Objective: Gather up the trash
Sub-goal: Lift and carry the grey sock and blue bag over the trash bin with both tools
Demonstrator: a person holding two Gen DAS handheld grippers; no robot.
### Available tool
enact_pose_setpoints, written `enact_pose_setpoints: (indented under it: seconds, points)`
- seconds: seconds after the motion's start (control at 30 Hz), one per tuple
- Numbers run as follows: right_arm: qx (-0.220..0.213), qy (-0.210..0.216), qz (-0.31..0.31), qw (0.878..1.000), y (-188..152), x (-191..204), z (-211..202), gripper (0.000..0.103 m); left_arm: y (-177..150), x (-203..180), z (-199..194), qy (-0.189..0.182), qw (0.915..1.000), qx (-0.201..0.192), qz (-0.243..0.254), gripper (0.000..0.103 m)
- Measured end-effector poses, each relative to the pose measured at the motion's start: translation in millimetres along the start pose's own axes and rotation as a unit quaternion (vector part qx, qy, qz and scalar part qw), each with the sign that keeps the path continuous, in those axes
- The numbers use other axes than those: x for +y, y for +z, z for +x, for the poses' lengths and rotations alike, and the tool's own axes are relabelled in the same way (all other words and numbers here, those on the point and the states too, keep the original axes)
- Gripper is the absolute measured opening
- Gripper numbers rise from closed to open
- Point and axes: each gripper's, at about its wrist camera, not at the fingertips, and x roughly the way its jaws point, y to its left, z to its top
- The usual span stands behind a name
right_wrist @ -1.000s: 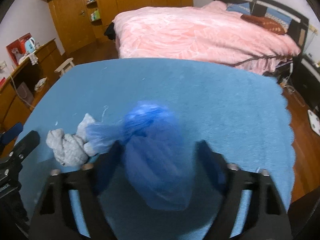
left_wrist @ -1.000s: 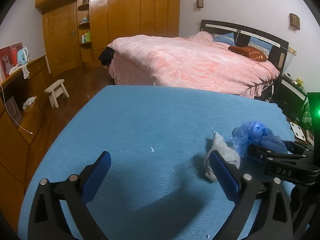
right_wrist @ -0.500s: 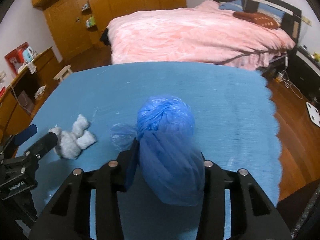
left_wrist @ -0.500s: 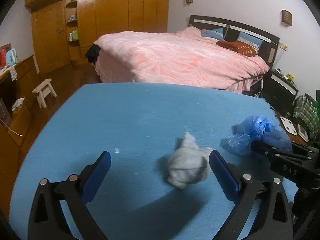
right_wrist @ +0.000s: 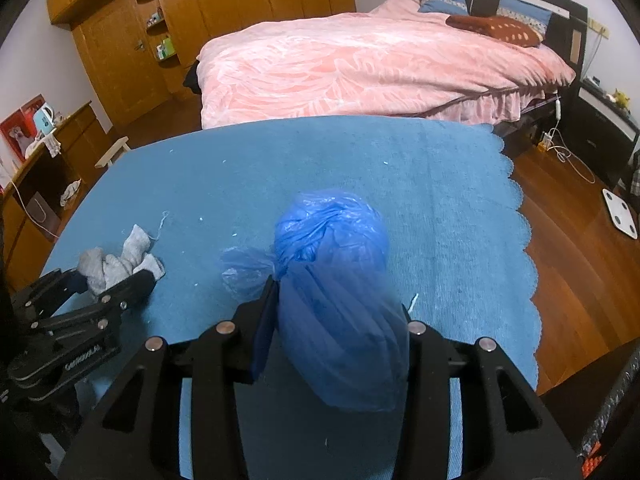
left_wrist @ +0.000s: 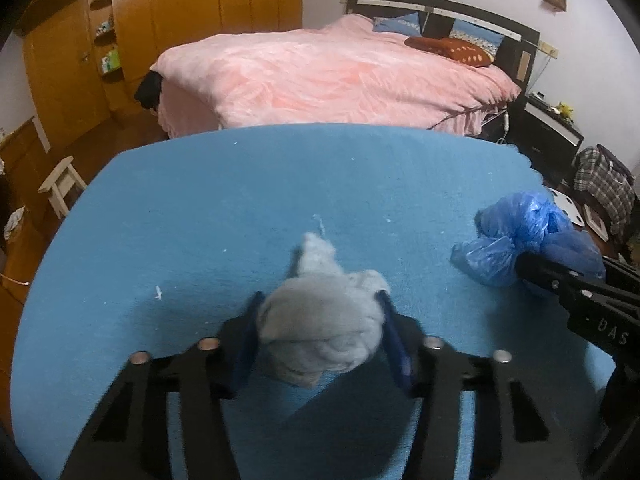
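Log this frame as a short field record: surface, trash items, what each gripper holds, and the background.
surface: blue cloth
left gripper: jaws shut on grey crumpled wad
right gripper: jaws shut on blue plastic bag
loose bits: small white scraps on the cloth
background: bed with pink cover, wooden wardrobe

Left wrist view: set close above the table (left_wrist: 180, 208) near its front edge, facing forward along the left claw (left_wrist: 320, 320) toward the far edge and the pink bed (left_wrist: 328, 76) beyond. Right wrist view: likewise low and near, mounted behind the right claw (right_wrist: 336, 308), aimed the same way from further toward the right edge. Shared by both: blue tabletop, bed, wooden wardrobe (right_wrist: 248, 8), plus each other's claw at the frame's side.
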Motion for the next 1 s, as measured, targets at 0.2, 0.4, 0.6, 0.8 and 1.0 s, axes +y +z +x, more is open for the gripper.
enact_pose_setpoints:
  seconds: [0.2,0.4,0.6,0.8,1.0]
  points:
    - [-0.006,0.003,0.003,1.000,-2.0,-1.2,-12.9,0.041,-0.4,0.3,-9.9,0.004,0.9998,-0.012,-0.017,0.046]
    - [-0.014,0.004,0.005,1.000,-5.4,-3.3,-29.9,0.041,2.0,-2.8,-36.2,0.004,0.9990,-0.039,-0.021,0.046]
    - [-0.024,0.008,0.004,1.000,-10.4,-0.7,-50.9,0.041,2.5,-9.2,-64.7,0.008,0.9981,-0.056,-0.024,0.046]
    - [-0.038,0.017,0.000,0.999,-15.0,3.6,-80.7,0.041,1.4,-16.6,-93.6,0.012,0.9973,-0.069,-0.022,0.046]
    - [-0.053,0.021,-0.003,0.998,-23.1,6.9,-113.4,0.041,-1.4,-23.7,-118.9,0.011,0.9966,-0.079,-0.022,0.046]
